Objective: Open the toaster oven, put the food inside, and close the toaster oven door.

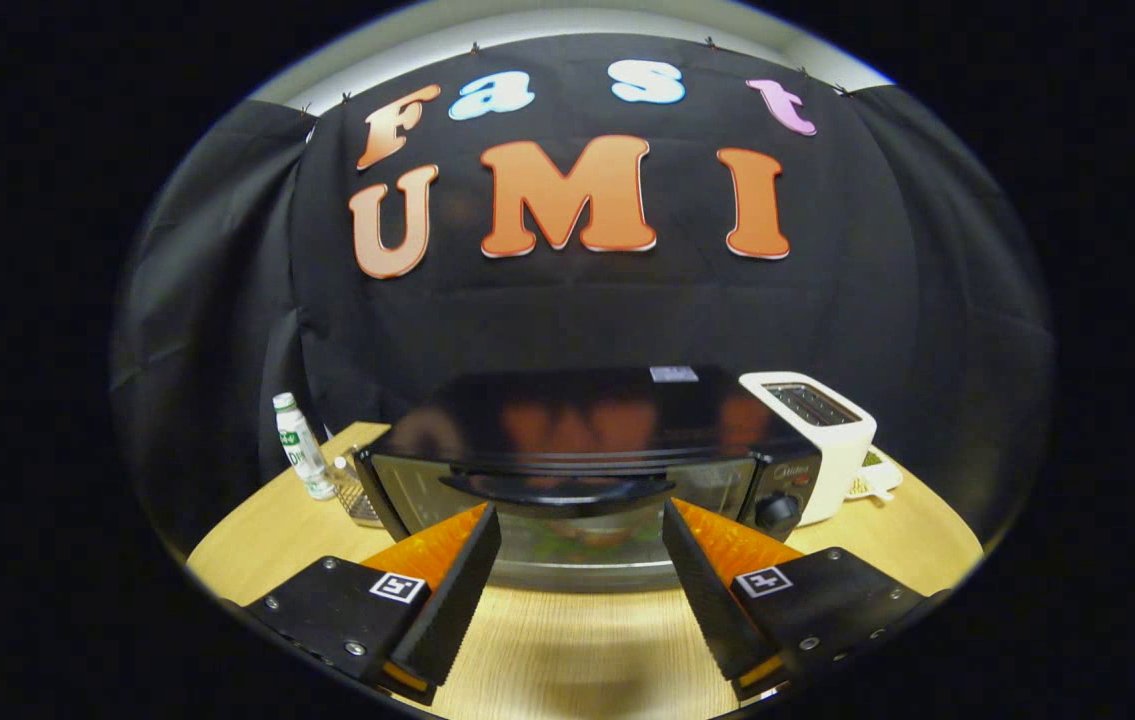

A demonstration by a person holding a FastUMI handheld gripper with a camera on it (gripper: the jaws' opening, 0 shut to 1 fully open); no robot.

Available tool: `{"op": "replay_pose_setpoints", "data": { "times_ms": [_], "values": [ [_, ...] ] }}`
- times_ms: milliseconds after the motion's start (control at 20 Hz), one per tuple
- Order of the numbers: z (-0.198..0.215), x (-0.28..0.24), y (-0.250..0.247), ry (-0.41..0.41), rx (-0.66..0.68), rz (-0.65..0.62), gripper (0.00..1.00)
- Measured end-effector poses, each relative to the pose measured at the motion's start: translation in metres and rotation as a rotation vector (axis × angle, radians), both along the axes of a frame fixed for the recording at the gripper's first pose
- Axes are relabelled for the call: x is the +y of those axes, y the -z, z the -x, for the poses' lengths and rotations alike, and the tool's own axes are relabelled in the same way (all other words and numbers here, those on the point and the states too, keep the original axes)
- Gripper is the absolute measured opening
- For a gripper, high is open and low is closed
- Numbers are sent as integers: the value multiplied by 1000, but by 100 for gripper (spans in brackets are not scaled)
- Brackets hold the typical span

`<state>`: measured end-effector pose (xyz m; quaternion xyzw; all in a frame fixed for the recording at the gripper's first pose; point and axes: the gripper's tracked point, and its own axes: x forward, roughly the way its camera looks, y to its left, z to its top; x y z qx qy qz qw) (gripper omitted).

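- Square black-and-white code marker [397, 587] on left finger mount of gripper [579, 512]; pattern only, no letters.
- Matching marker [763, 581] on right finger mount.
- Fingers spread wide, tips just before door of toaster oven [587, 420], nothing between them.
- Faint brand word on oven's control panel [793, 470], above knob [777, 512]; too small to read.
- Pale sticker [674, 374] on oven top; print blurred, unreadable.
- Green print on label of bottle [299, 445], left of oven; illegible.
- No numbers legible anywhere.
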<state>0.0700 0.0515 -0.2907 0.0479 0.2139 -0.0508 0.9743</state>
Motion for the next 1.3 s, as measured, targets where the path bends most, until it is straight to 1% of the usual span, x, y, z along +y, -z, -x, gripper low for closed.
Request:
{"op": "replay_pose_setpoints", "data": {
  "times_ms": [150,300,500,650,750,800,950,1000,1150,1300],
  "values": [
    [0,-7,-48,0,-114,36,97],
    [9,-15,-104,9,-230,58,97],
    [33,-29,-163,1,-314,98,97],
    [52,-41,-200,1,-359,137,97],
    [66,-48,-219,6,-367,178,97],
    [73,-47,-228,-5,-368,176,97],
    [92,-36,-252,-58,-368,109,97],
    [96,-36,-259,-69,-375,106,97],
    [105,-46,-277,-66,-401,148,97],
    [112,-45,-283,-80,-406,131,97]
  ]
}}
